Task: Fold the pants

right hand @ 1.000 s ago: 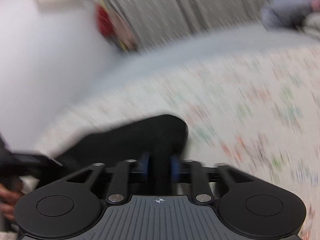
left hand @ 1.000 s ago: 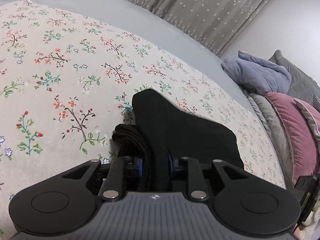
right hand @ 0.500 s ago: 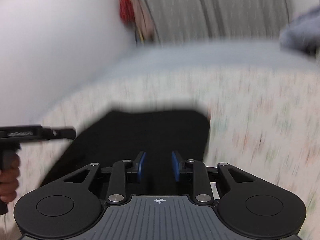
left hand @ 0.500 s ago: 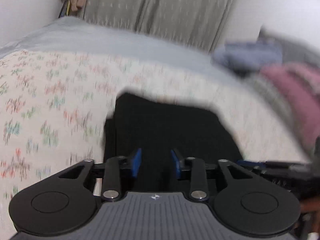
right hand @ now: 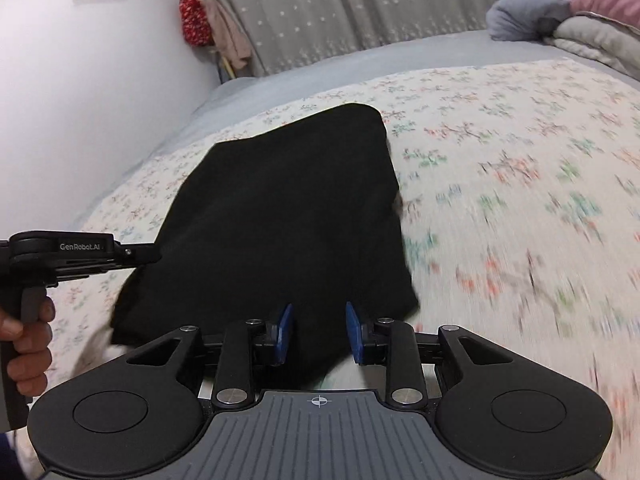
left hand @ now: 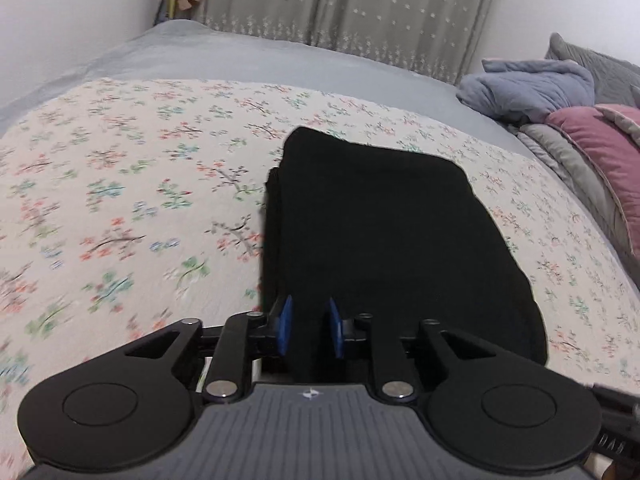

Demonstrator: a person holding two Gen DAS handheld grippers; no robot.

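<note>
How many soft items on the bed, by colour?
Black: 1, folded pants
Blue-grey: 1, bundled blanket
Pink: 1, quilt
Grey: 1, folded quilt
Floral: 1, bedspread
Total: 5

Left gripper (left hand: 308,326) slightly parted; right gripper (right hand: 319,332) opening.

My pants (left hand: 384,232) are plain black. The bedspread (left hand: 120,184) under them is cream with small red, green and blue flower sprigs. Behind are a grey sheet (left hand: 248,56), a star-dotted grey curtain (left hand: 352,4), a pink pillow (left hand: 600,148).
</note>
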